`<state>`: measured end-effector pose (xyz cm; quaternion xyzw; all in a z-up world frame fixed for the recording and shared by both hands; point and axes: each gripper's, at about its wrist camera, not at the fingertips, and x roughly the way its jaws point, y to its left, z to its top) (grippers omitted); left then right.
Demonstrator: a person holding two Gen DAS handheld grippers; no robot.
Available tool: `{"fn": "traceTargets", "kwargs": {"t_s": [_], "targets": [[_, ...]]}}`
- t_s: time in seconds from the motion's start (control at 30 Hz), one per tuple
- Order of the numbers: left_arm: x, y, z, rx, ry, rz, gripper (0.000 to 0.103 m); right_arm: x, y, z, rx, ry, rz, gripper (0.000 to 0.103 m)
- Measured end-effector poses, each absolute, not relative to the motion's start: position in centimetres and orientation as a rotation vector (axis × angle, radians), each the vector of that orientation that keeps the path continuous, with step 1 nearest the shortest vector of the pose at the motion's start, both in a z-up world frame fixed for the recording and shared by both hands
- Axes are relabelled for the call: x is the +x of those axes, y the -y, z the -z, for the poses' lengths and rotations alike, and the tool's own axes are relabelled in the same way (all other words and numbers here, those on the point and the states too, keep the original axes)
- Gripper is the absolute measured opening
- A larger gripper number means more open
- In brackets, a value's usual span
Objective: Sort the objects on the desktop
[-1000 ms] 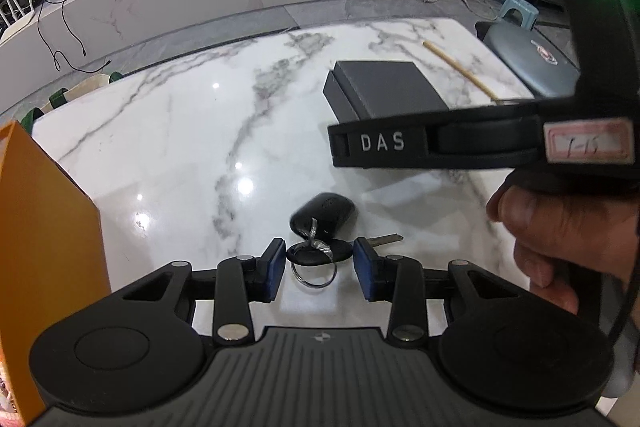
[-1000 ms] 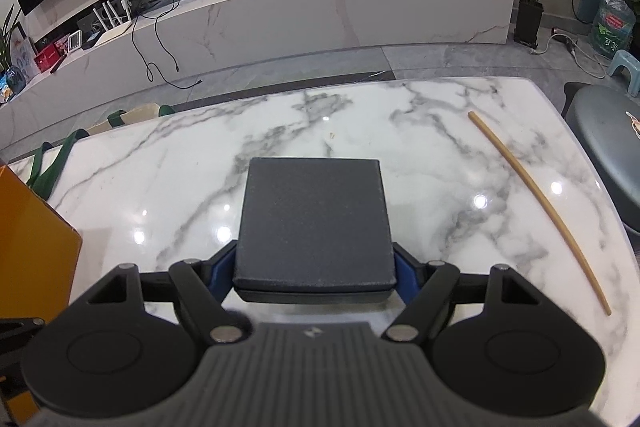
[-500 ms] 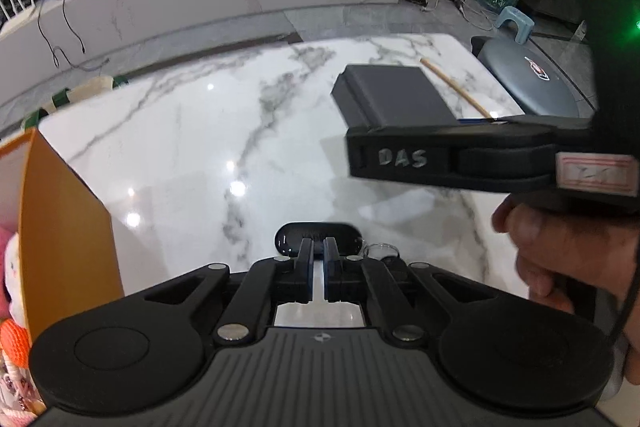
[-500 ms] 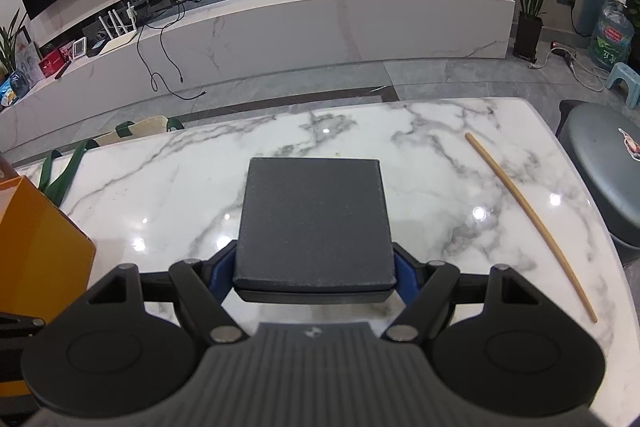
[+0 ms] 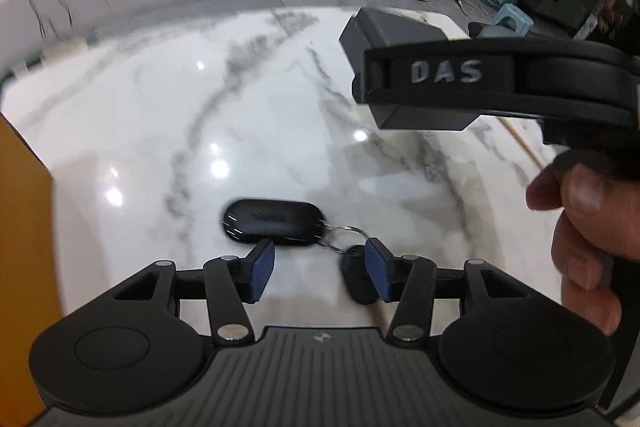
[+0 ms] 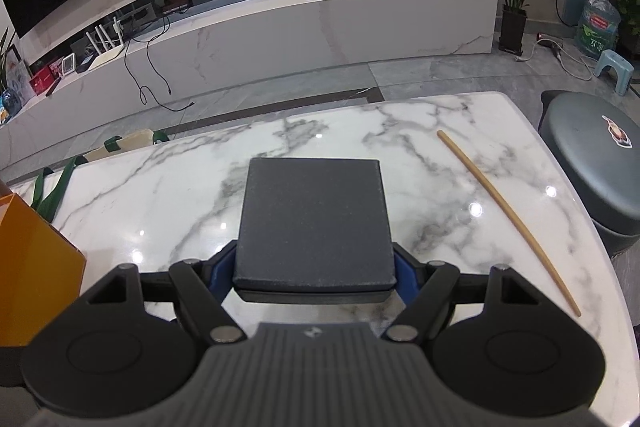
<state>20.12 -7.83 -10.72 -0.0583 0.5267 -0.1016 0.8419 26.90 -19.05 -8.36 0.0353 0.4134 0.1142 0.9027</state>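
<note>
A black key fob (image 5: 274, 221) with a ring and a key head (image 5: 354, 273) lies on the white marble table (image 5: 200, 115). My left gripper (image 5: 318, 273) is open just above it, the key head beside its right pad and the fob past the fingertips. My right gripper (image 6: 314, 277) is shut on a dark grey box (image 6: 314, 223) and holds it above the table. In the left wrist view the box (image 5: 394, 27) and the right gripper's side sit at the upper right.
An orange box (image 6: 32, 275) stands at the table's left edge, also seen in the left wrist view (image 5: 20, 227). A long wooden stick (image 6: 504, 215) lies at the right. A grey stool (image 6: 596, 175) stands beyond the right edge.
My left gripper was shut half a second ago and is now open, with the keys lying on the table. My right gripper has lifted the box higher.
</note>
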Motion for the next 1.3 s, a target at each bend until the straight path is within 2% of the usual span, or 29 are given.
{"fn": "traceTargets", "kwargs": {"t_s": [0.13,0.3,0.43,0.47,0.6,0.77,1.3], "targets": [[20.8,7.0,11.8,-0.302,-1.152,0.225,0.058,26.9,19.5,8.3,0.085,-0.854,-0.235,0.077],[21.6,5.8,12.0,-0.413,-1.112,0.171,0.056,26.8,19.5,8.2,0.087,-0.854,-0.242,0.077],[21.8,6.3,12.2,-0.347,-1.11,0.156,0.01,26.6,19.8,8.0,0.088,-0.849,-0.243,0.077],[21.7,6.5,12.2,-0.315,-1.106,0.147,0.007,26.5,19.9,8.0,0.088,-0.849,-0.241,0.077],[21.8,6.1,12.1,-0.322,-1.127,0.142,0.002,26.5,20.2,7.9,0.093,-0.849,-0.234,0.077],[21.5,5.5,11.2,-0.335,-1.108,0.153,0.002,26.4,20.0,7.7,0.09,-0.845,-0.241,0.077],[20.0,3.3,2.7,-0.308,-0.942,0.176,0.002,25.5,19.4,5.6,0.101,-0.809,-0.263,0.077]]}}
